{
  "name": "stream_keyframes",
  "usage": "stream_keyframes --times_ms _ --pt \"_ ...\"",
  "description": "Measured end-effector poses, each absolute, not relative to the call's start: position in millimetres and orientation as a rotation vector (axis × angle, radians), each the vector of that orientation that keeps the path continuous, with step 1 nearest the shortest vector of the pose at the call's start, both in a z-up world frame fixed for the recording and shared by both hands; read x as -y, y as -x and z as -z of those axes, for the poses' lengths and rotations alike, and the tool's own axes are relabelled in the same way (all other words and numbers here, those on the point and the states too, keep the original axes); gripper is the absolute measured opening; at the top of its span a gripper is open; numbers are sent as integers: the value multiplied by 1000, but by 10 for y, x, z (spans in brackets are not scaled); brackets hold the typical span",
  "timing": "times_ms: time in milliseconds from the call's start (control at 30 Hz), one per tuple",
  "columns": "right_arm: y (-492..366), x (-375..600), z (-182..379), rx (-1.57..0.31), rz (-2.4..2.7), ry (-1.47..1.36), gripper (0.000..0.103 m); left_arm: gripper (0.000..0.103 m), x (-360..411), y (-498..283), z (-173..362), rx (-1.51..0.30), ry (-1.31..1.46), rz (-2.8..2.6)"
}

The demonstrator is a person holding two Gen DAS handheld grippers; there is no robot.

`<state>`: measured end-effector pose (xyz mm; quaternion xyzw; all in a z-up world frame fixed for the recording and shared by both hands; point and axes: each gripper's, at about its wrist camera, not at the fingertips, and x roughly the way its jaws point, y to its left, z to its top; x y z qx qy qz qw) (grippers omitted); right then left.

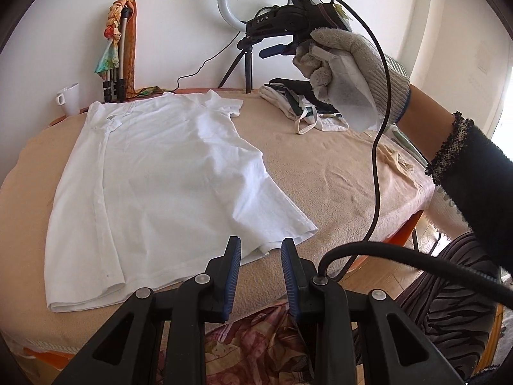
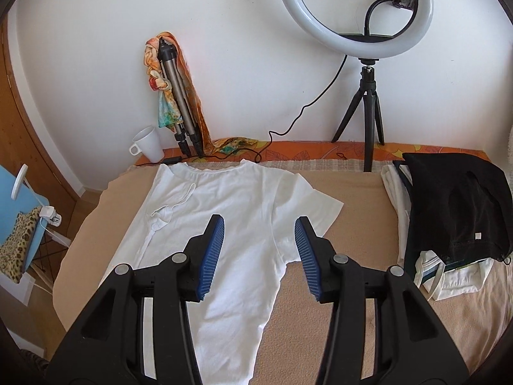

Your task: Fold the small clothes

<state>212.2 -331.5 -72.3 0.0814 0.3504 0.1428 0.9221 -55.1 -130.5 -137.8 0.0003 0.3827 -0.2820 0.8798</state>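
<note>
Left wrist view: the white t-shirt (image 1: 154,173) lies spread on the beige blanket (image 1: 336,173) that covers the table, collar toward the wall, hem toward the near edge.
T-shirt condition: one side looks already folded in, with the sleeve tucked over the chest; the other sleeve (image 2: 315,207) lies flat and spread out.
Left gripper (image 1: 261,250): jaws a narrow gap apart, nothing between them, hovering above the near hem corner.
Right gripper (image 2: 259,227): jaws moderately open and empty, held above the shirt's middle, pads clear of the cloth.
Right hand (image 1: 346,73): in a knitted work glove, raised well above the table with its gripper.
Step in hand: my guess is a pause between folds, both grippers free and lining up for the next fold.
Next move calls for: probably pinching the spread sleeve and the hem on that side, then carrying them over the middle; thin cloth needs a low, flat pinch so only one layer lifts.
Other clothes: a pile (image 2: 449,218), black on top and white beneath, sits at the right end of the table, apart from the shirt.
Writing: "DAS" on the side of the right gripper's body (image 1: 266,21); nothing else legible.
</note>
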Motion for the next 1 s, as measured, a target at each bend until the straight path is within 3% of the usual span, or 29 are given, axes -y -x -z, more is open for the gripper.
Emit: stream_keyframes --times_ms 433,767,900,1000 --pt "-2437 3867 1319 -845 -272 -303 49 30 2134 339 1663 -878 -91 681" --pt "-2800 3851 1669 -903 -333 -445 53 31 2278 142 1861 -915 -169 613" --pt "-2956 3858 1878 -940 -335 -539 53 25 2315 133 1899 -897 -195 602" --pt "-3054 3839 2043 -977 -329 -589 53 10 2293 88 1906 -903 -147 634"
